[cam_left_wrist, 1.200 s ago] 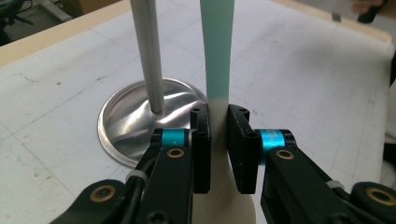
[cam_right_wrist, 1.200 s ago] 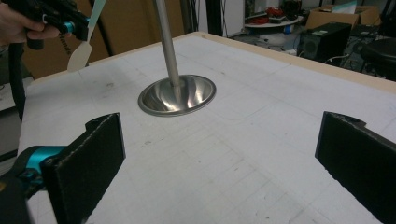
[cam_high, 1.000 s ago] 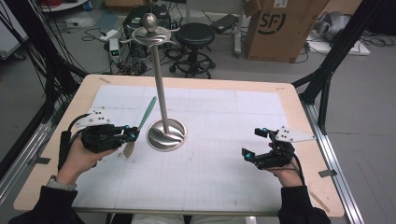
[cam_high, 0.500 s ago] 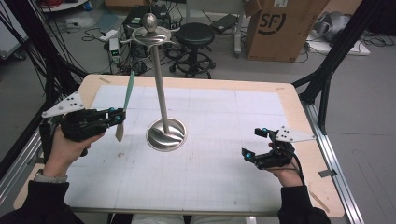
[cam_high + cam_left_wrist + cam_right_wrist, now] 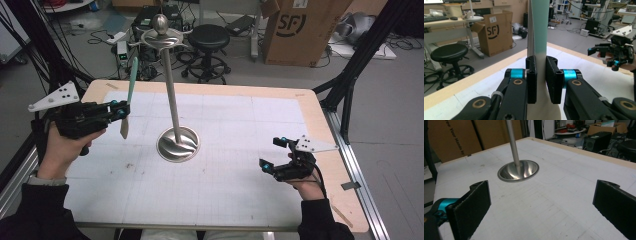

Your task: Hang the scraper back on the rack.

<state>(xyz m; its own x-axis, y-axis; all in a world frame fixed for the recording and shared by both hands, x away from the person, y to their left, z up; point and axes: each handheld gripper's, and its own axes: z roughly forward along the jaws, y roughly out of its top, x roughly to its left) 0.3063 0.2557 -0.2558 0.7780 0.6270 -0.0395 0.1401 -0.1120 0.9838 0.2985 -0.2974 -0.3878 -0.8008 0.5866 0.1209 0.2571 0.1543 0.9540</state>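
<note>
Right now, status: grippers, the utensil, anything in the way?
Left gripper shut on the mint-and-cream flat utensil, held upright, off the table. Right gripper open, empty, low over the mat. Tall steel stand right beside the utensil.

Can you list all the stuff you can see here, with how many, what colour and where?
Spatula: 1, mint green with a cream blade, held upright in the left claw, off the table.
Stand: 1, silver pole on a round dish base, middle of the table, hooks at the top.
Table: 1, white gridded mat with a wood edge.
Stool: 1, black, on the floor behind the table.
Box: 1, brown cardboard, on the floor at the back right.
Left claw: 1, black and teal, shut on the spatula.
Right claw: 1, black, open, low over the table's right side.
Hands: 2, one on each claw.
</note>
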